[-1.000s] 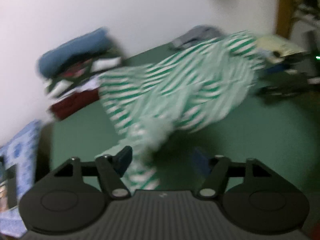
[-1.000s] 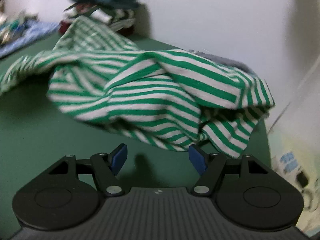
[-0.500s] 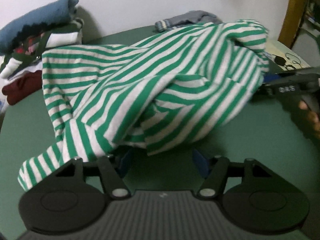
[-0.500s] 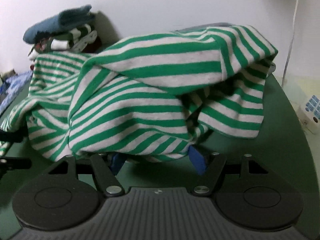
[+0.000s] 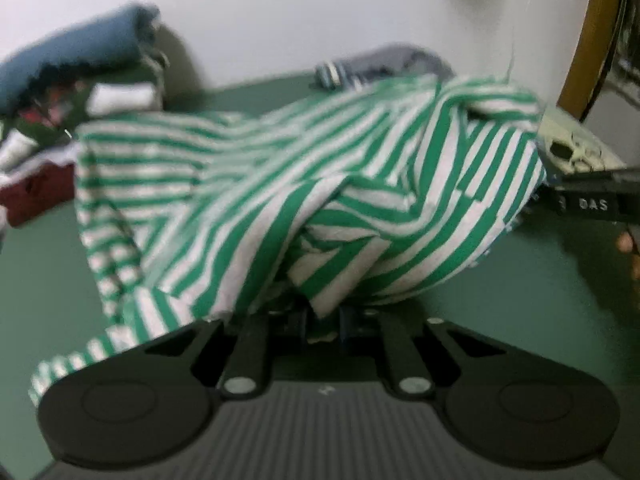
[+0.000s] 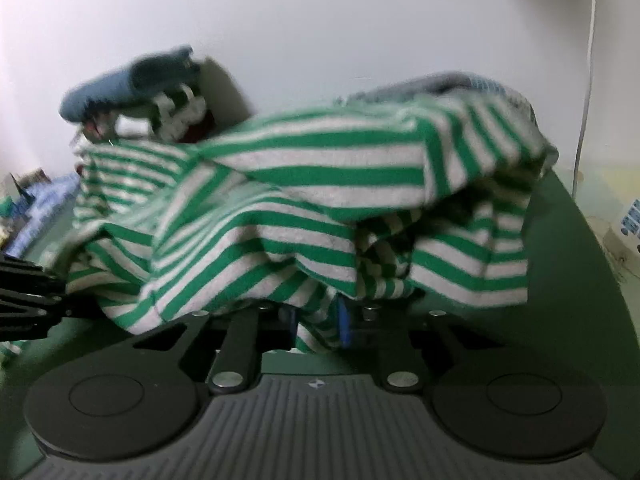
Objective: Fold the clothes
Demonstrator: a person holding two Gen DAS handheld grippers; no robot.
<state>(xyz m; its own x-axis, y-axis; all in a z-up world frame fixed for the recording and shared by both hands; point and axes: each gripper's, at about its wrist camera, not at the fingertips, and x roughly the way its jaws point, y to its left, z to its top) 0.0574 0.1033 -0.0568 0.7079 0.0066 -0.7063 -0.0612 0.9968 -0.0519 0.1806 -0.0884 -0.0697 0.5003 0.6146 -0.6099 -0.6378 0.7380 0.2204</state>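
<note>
Left claw: its blue-padded jaws, spread wide a second ago with nothing between them, have just been closing and now pinch a low fold of the striped shirt. Right claw: likewise spread a second ago, its jaws have just been closing and now grip the near hem of the same garment, cloth showing between the blue pads. A second ago the shirt lay blurred and farther off; it now fills the middle of both views and drapes over the black finger linkages.

The shirt is a soft knit with green and pale-grey stripes, bunched into rounded, rumpled folds, one sleeve trailing toward the lower left in the left wrist view. It lies heaped on the green worktop, between the two claws.

Surroundings: a stack of folded clothes, topped by a blue-grey piece, stands against the white wall at far left; a grey garment lies behind the shirt. The right claw's black body, lettered "DAS", enters the left wrist view at right, with fingertips of the person's hand under it. A white cord hangs down the wall. The heaped cloth hides the pad faces of both claws.
</note>
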